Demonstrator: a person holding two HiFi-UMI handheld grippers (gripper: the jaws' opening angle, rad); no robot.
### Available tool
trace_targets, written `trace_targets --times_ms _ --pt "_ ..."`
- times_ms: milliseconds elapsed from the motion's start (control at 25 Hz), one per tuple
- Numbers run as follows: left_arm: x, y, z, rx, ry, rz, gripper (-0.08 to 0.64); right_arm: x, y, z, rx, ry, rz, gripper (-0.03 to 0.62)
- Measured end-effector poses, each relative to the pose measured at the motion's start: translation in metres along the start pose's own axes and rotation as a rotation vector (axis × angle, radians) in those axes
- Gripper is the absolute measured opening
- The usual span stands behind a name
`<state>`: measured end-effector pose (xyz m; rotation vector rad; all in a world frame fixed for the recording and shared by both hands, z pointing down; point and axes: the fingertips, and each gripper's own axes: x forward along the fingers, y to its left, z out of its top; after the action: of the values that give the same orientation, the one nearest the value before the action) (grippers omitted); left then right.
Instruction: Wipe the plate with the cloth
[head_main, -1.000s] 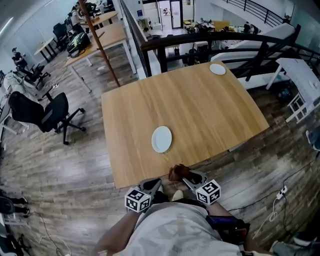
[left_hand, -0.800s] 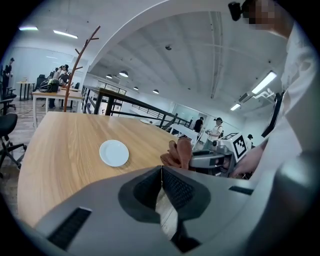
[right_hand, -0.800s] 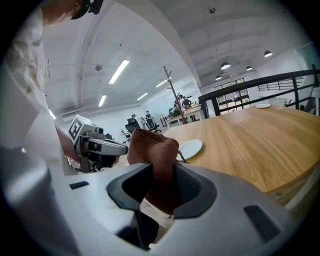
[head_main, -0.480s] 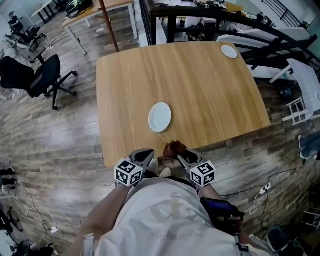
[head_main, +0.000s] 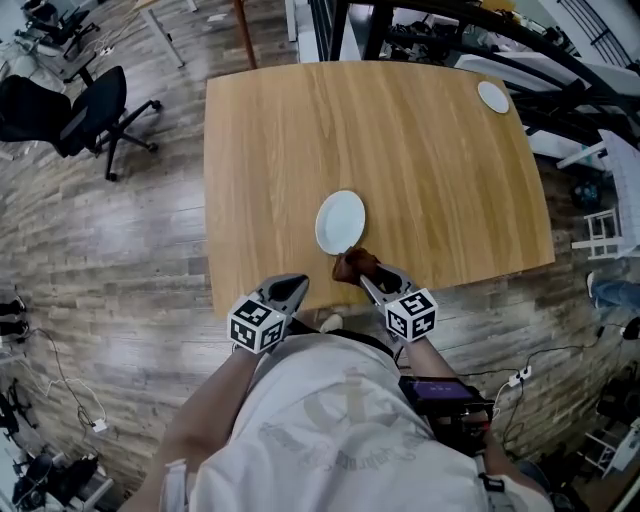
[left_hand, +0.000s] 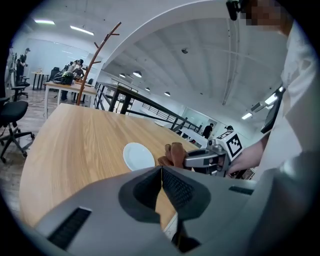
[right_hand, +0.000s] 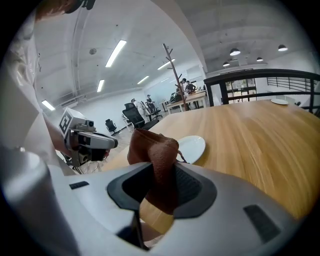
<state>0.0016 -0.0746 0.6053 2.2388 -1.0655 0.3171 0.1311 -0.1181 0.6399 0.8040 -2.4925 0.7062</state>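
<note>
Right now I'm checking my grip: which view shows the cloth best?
The right gripper view: the cloth is large, clamped in the right gripper. The head view shows it small, beside the plate; the left gripper view, from farther off.

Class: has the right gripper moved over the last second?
Yes. The right gripper, holding the cloth, has come forward from the table edge toward the plate.

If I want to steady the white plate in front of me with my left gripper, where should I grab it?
Probably the near-left rim of the plate, coming in low from the left: it lies flat, so only its rim offers a hold, and the right gripper holds the cloth at its near-right edge.
</note>
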Motion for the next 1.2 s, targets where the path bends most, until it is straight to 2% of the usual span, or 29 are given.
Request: trace_targets --times_ms 400,640,1200 --pt "0.003 0.020 0.002 -0.032 -0.011 0.033 0.014 0.052 -0.027 0.013 -0.072 0.140 0.023 0.127" --pt "-0.011 0.039 -0.003 -0.075 -0.019 0.074 0.014 0.084 -0.021 0.008 -0.141 0.252 0.035 0.127" --pt "-0.018 0.059 0.004 -0.098 -0.035 0.105 0.014 0.129 0.006 0.046 -0.180 0.233 0.098 0.127"
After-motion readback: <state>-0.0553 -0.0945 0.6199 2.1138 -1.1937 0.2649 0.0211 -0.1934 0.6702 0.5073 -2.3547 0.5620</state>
